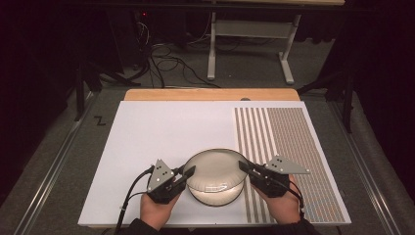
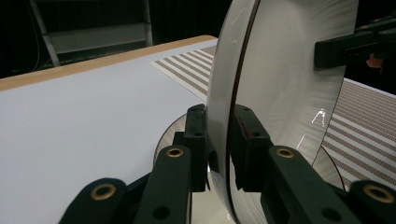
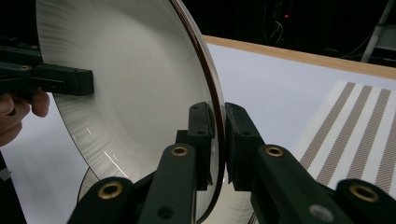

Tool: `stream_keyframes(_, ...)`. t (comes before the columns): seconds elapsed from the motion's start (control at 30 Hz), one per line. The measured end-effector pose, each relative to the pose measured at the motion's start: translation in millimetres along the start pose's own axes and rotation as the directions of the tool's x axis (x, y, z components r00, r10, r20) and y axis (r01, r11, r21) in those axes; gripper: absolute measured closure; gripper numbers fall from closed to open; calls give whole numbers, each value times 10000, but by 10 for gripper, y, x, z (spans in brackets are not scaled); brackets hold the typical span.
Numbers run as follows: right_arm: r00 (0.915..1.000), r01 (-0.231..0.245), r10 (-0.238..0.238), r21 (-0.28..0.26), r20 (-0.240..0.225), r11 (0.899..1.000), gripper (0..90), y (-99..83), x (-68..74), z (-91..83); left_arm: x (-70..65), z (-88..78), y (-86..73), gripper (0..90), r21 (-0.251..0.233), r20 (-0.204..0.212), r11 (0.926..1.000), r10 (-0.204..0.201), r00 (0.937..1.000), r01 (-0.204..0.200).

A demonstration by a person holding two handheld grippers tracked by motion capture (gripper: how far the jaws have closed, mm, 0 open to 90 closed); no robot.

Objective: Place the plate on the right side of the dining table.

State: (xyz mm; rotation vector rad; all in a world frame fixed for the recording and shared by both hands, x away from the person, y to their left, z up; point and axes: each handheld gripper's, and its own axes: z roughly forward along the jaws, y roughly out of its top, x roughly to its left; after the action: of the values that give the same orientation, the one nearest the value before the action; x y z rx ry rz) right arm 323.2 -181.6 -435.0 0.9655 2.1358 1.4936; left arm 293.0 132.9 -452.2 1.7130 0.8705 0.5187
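Pinching the thin rim from opposite sides, both grippers have hold of one shallow white bowl [image 1: 215, 171]. The left gripper [image 2: 219, 140] has its jaws nearly closed, the rim wall sandwiched between the two black pads; the right gripper [image 3: 217, 140] grips the same way on the far edge. From each pair of jaws the bowl runs straight ahead toward the other gripper, so its wide span lies along the line between the two hands, and neither hand is nearer than the other. In the high view it appears tilted, its opening toward the person, and lifted just above a second round white dish [image 1: 215, 196] that lies on the table below. The bowl looks glossy and hard, like glazed ceramic or melamine, with a dark brown line around its lip and fine brushed streaks inside. Beyond it spreads a smooth matte white board [image 1: 161, 132], with a printed panel of brown stripes and dots [image 1: 288, 142] out past the right jaws.
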Motion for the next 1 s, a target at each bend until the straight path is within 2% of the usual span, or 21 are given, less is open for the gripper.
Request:
stream_keyframes(0.17, 9998, 61, -57, -189, 208, 9998, 838, 24, -32, -91, -46, 53, 94, 781, 52, 133, 9999, 127, 9998, -128)
stream_keyframes(0.3, 9994, -94, 105, -326, 340, 9994, 836, 16, -86, -154, -82, 104, 143, 780, 81, 175, 9998, 194, 9997, -195)
stream_keyframes(0.57, 9977, -176, 206, -457, 648, 9988, 834, 14, -221, -280, -179, 301, 249, 780, 90, 401, 9992, 380, 9985, -384)
stream_keyframes(0.73, 9956, -96, 148, -570, 922, 9983, 832, 24, -292, -393, -252, 416, 276, 780, 127, 620, 9995, 266, 9977, -274)
stream_keyframes(1.0, 9916, -304, 387, -689, 1232, 9972, 831, -6, -414, -513, -336, 588, 343, 779, 206, 801, 9992, 328, 9962, -346)
